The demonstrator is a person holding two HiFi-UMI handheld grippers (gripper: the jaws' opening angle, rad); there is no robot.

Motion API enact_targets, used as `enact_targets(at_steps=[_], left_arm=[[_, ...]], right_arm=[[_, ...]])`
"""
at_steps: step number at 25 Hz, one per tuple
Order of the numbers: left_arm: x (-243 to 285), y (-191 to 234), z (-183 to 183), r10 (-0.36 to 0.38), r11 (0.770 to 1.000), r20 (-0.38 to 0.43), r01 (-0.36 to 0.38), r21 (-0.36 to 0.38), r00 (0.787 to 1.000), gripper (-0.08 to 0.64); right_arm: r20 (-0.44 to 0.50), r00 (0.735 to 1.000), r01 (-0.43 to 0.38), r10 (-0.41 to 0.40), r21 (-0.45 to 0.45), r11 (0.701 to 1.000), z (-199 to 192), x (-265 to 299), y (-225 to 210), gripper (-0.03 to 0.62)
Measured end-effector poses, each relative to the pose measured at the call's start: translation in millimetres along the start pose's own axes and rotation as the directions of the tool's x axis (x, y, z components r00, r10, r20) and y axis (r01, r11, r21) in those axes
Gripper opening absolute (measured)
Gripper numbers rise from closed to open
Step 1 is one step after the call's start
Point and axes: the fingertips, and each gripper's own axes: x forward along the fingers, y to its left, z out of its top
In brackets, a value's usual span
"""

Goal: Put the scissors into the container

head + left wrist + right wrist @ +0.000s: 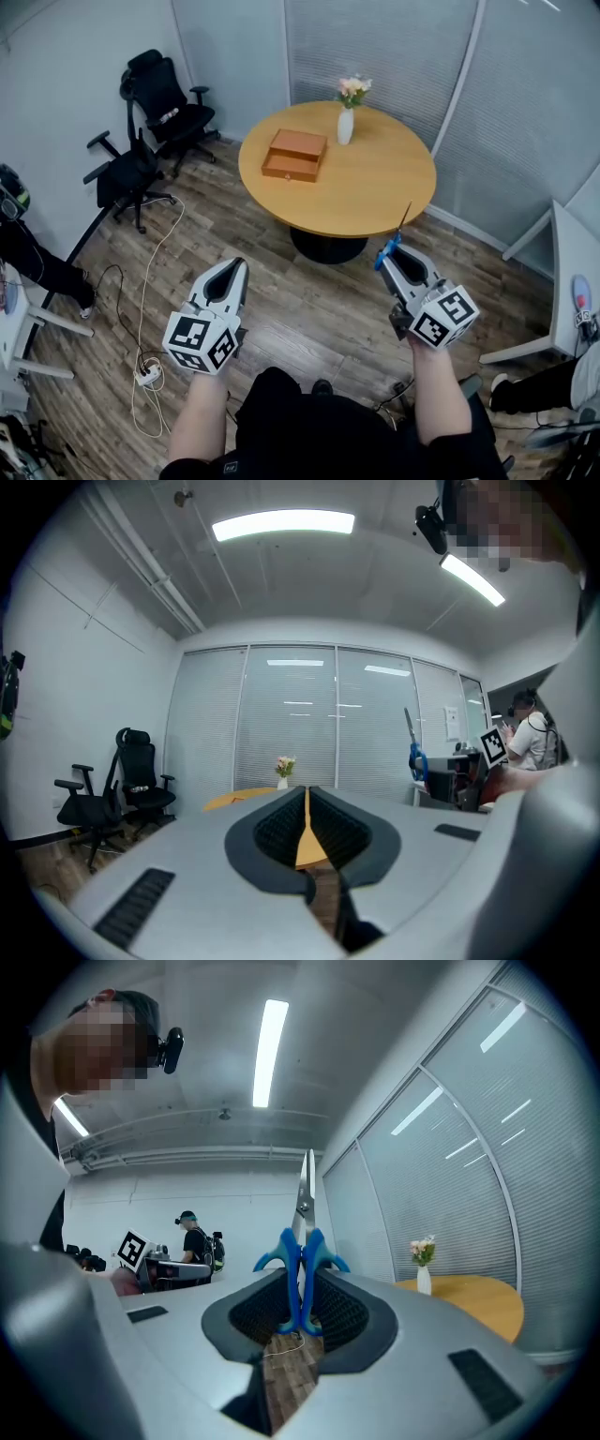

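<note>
- The right gripper (392, 261) is clamped on the handles of blue-handled steel scissors (301, 1258), whose blades point out past the jaws.
- The left gripper (230, 274) has its jaws pressed together and holds nothing.
- The orange wooden box container (294, 155) sits on a round wooden table (375, 187), well apart from the scissors.
- Risk: the scissors are held only by their handles, so they may swivel or slip while carried. The long blades could also catch the box rim.

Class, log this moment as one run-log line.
left claw: shut, empty | right claw: shut on scissors, blades forward | box: on table, away from claws
</note>
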Motion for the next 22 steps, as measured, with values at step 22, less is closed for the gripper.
enact_targets(at_steps=[22], left_arm=[[112, 190, 1, -0.03, 0.998, 0.011, 0.031, -0.063, 0.999, 0.025]], right_arm=[[-0.039, 0.997, 0.072, -0.072, 0.001, 0.997, -8, 197, -59, 0.098]])
